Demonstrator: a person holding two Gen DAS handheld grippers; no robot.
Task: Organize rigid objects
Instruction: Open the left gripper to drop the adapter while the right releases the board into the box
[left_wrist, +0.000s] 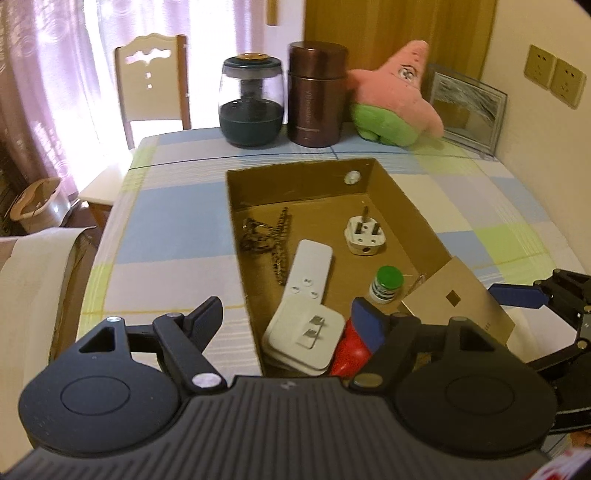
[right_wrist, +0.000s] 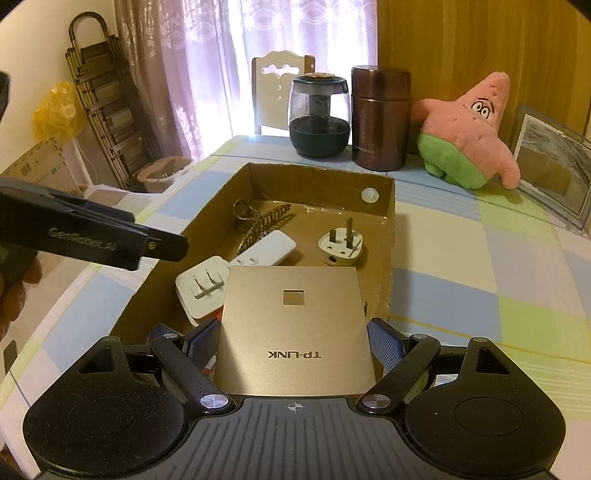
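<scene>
An open cardboard box lies on the checked tablecloth. Inside it are a chain, a white remote, a white three-pin plug, a green-capped bottle, a white square adapter and a red object. My left gripper is open above the box's near end, over the adapter and not touching it. My right gripper is shut on a flat gold TP-LINK device, held tilted over the box's near right corner.
At the table's far edge stand a dark glass jar, a brown canister, a pink and green star plush and a picture frame. A chair stands behind the table. The wall is close on the right.
</scene>
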